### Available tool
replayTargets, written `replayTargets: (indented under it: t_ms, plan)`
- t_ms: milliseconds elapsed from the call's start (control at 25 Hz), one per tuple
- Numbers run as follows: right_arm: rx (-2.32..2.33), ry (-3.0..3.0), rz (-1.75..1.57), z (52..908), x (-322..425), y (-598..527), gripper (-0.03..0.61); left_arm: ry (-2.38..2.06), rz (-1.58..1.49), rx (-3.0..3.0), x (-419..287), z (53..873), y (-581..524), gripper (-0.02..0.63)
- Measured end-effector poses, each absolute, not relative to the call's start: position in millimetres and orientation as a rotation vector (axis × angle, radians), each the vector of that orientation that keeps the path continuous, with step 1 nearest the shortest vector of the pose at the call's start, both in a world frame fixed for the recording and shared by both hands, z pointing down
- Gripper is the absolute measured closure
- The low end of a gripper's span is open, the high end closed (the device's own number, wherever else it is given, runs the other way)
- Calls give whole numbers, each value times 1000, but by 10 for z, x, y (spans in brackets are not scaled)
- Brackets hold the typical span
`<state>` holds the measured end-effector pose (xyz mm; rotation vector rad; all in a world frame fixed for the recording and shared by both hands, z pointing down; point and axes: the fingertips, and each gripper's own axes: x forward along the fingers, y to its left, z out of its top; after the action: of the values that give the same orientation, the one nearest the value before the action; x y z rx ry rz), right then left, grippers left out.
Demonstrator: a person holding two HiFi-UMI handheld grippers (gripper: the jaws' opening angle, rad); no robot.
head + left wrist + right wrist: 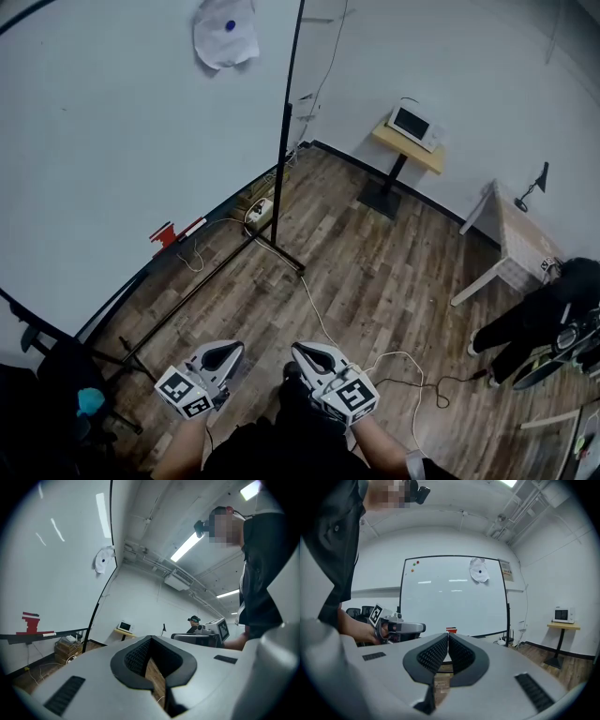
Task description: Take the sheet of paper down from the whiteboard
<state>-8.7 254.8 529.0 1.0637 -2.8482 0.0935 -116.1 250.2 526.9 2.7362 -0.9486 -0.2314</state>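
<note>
A crumpled white sheet of paper [225, 34] hangs high on the whiteboard [103, 150], pinned by a blue magnet [230, 26]. The sheet of paper [478, 570] also shows at the board's upper right in the right gripper view, and small and far as the sheet of paper [103, 560] in the left gripper view. My left gripper [232, 347] and right gripper [298, 349] are held low near my body, side by side, well short of the board. Both are shut with nothing between their jaws.
The whiteboard's black stand [281, 187] and its floor legs lie ahead, with cables [319, 319] across the wood floor. A red eraser [164, 234] sits on the tray. A microwave [412, 123] stands on a small table; a white desk [520, 239] and another person [534, 319] are to the right.
</note>
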Motion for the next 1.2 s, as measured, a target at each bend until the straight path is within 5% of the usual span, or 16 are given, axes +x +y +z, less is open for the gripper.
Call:
replayTargets:
  t_ms: [1200]
  plan:
    - [754, -2990, 137, 5319, 62, -1015, 558, -1336, -95, 2666, -1062, 5002, -799, 603]
